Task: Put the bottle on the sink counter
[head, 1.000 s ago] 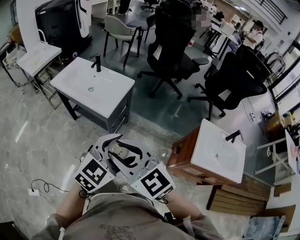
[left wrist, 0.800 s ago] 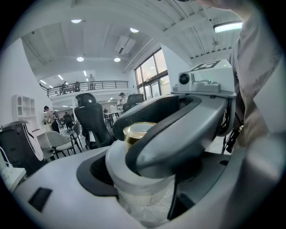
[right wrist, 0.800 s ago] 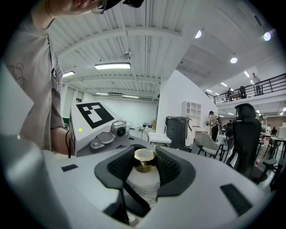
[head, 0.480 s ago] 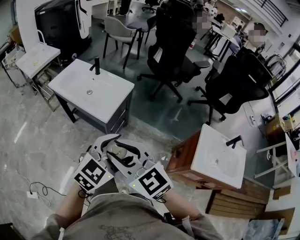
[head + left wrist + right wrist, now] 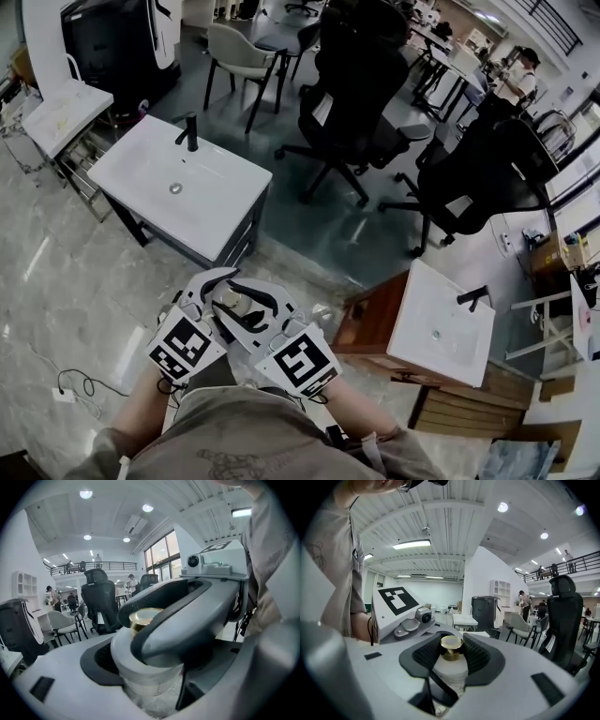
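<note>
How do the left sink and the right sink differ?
The left sink counter stands on a dark grey base; the right sink counter sits on a brown wooden cabinet. The left one's top looks wider than the right one's. Both have white tops and black faucets.

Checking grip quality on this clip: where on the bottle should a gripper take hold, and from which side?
Take the wide, pale body of the bottle, below the shoulder, with fingers on opposite sides, coming in level from the side. It is held upright, and its gold cap is narrow and smooth-looking, likely a poorer hold.
</note>
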Demonstrator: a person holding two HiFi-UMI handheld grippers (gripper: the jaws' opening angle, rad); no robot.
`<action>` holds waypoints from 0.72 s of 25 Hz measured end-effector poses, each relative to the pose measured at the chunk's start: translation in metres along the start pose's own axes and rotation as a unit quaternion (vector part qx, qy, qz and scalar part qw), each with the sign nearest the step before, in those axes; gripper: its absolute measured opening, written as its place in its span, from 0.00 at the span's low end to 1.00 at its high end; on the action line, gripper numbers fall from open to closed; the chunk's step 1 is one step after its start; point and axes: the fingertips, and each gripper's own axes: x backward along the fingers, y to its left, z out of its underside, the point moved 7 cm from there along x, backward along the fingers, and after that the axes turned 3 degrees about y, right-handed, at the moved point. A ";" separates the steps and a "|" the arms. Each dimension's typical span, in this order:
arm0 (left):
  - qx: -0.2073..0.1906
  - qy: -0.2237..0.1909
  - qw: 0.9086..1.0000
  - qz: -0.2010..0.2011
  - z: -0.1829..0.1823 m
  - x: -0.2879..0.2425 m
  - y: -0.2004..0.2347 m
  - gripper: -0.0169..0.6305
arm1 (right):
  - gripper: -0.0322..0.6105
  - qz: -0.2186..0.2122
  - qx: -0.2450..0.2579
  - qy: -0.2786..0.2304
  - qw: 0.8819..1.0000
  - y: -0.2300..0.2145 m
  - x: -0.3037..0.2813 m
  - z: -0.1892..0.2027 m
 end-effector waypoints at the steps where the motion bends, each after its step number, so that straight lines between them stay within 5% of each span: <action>1: 0.001 0.000 1.000 0.001 0.002 -0.001 0.008 0.53 | 0.28 0.000 -0.001 0.001 1.000 -0.005 -0.007 -0.001; 18: -0.009 -0.008 0.999 0.033 0.018 -0.035 0.168 0.53 | 0.28 0.040 -0.012 0.022 0.999 -0.108 -0.128 -0.022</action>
